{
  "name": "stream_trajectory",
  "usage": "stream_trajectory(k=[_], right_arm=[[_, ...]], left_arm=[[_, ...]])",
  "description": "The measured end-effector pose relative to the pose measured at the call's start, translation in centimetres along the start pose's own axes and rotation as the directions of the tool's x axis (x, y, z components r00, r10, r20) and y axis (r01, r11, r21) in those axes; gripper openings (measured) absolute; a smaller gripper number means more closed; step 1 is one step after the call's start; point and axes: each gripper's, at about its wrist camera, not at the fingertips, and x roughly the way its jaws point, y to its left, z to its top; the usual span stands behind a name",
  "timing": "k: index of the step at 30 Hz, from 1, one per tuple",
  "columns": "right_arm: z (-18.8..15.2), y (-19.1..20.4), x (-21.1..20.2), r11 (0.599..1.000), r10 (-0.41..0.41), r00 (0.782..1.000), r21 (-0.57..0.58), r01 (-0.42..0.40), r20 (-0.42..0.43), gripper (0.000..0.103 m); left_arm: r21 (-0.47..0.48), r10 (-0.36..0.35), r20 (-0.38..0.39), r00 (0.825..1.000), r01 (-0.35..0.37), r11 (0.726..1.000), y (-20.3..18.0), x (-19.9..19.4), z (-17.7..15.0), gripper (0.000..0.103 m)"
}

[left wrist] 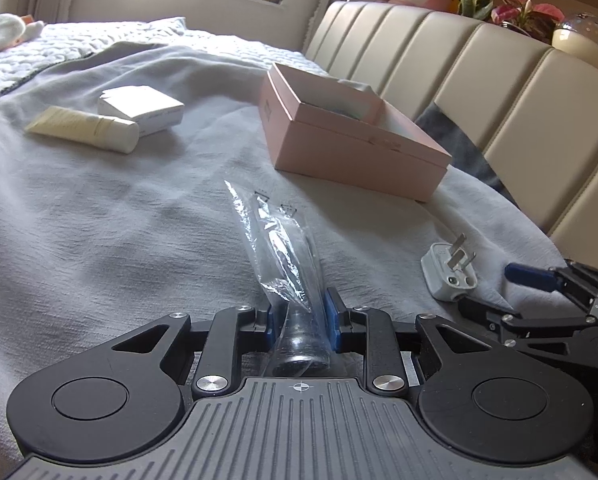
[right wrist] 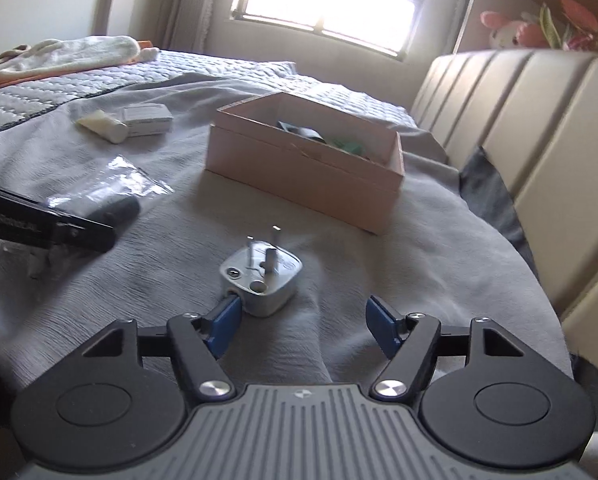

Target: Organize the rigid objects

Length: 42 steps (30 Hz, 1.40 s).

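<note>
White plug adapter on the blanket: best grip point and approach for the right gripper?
Grip the plug adapter across its white body's flat side faces, coming from the near end, low. Its prongs stick up and away, so avoid the top. The right gripper is open, and only its left finger sits at the body.

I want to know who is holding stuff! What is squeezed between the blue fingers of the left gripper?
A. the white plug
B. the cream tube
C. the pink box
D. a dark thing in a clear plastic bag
D: in the left wrist view the left gripper pinches the dark thing in a clear plastic bag, while the white plug, cream tube and pink box lie on the bed.
</note>
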Motion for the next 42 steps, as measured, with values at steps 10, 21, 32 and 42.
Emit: stream_trajectory(k=[10, 21, 32, 42], right_arm=[[-1.8, -1.8, 1.5, 0.961, 0.048, 0.999, 0.272, -0.043, -0.012, 0.083], [-2.2, -1.7, 1.5, 0.959, 0.099, 0.995, 0.268, -0.095, -0.003, 0.093], [-2.8, -0.4, -0.2, 0.978, 0.000, 1.000, 0.208, -0.004, 0.021, 0.092], [0.1, 0.6, -2.1, 0.977, 0.054, 0.990, 0.199, -0.079, 0.127, 0.074]], left_arm=[[0.027, 0.025, -0.010, 1.000, -0.025, 0.999, -0.6, 0.2, 0.1, 0.027], [0.067, 0.067, -0.012, 0.998, -0.066, 0.996, -1.5, 0.3, 0.0, 0.027], [0.060, 0.057, -0.008, 0.998, -0.056, 0.997, -1.3, 0.4, -0.1, 0.027], [0.047, 0.044, 0.009, 0.999, -0.045, 0.998, -1.0, 0.2, -0.4, 0.027]])
